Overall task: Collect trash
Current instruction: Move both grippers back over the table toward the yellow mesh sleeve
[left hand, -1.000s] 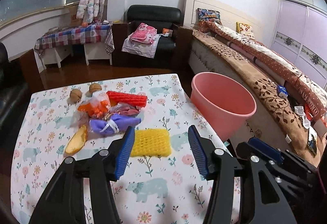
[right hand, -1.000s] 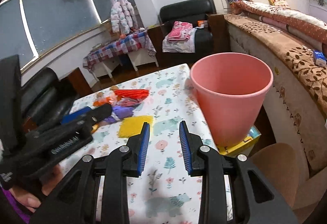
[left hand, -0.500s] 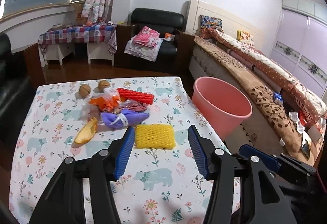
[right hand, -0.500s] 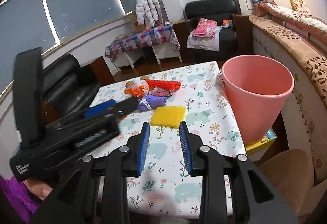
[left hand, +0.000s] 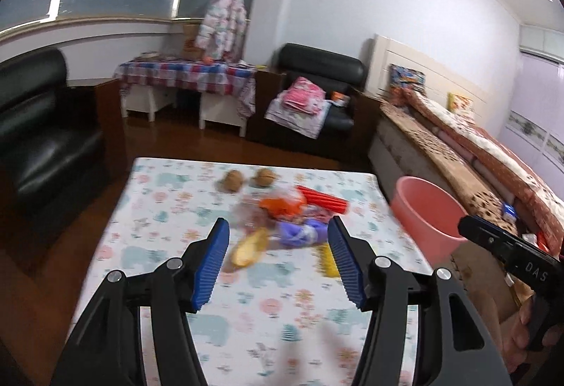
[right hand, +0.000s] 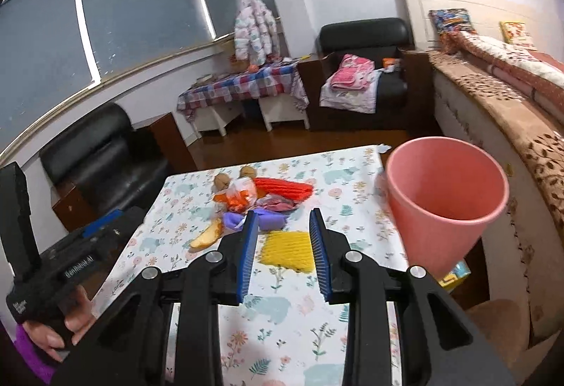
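With both the left hand-held gripper [left hand: 278, 259] and the right hand-held gripper [right hand: 283, 250] apart and holding nothing, we could knock the trash pile [right hand: 259, 201] off the surface [right hand: 282, 326] — or bump the pink bin [right hand: 446, 195] beside it — if we grab too fast.

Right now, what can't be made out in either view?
- Trash pile: motion-blurred in the left view.
- Yellow net: partly behind the left gripper there.
- Bin: its bottom is hidden by its own wall in both views.
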Tool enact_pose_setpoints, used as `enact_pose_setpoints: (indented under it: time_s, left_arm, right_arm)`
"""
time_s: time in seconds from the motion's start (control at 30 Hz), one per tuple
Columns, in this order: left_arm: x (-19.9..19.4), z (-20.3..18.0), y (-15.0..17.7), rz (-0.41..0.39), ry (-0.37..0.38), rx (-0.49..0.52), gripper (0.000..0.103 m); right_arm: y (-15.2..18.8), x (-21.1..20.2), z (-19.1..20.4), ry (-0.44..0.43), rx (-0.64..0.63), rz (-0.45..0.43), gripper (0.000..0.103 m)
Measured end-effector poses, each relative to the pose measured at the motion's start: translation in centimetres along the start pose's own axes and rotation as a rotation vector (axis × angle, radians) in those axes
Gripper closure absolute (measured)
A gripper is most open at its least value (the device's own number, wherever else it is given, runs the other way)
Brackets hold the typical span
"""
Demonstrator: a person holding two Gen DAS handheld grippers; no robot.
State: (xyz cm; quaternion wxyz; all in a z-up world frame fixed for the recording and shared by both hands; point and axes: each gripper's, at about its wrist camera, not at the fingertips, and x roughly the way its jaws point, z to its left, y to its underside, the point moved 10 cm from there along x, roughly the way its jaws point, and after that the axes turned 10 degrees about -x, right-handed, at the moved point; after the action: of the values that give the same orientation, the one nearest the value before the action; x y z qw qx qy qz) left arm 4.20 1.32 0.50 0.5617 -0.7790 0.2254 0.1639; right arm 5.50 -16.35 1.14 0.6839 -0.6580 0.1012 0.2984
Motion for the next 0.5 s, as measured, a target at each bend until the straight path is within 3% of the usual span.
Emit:
enact_pose_setpoints:
  time_s: [0.2, 0.33, 0.5]
  left_arm:
    - [1.1, 3.2, 0.4, 0.013, -0.071, -0.002, 0.045]
    - [3.4, 4.2, 2.0, 0.094, -0.088, -0.01, 0.045]
    - [6.8, 4.1, 3.5, 0.168, -0.101, -0.002, 0.045]
  right_arm:
    - [2.4, 3.6, 1.5, -0.07, -0.051, 0.048, 0.072]
    - [4.8, 5.9, 1.7, -0.135, -0.065, 0.126, 0.072]
    - [5.5, 7.4, 0.5, -0.164, -0.023, 0.15, 0.068]
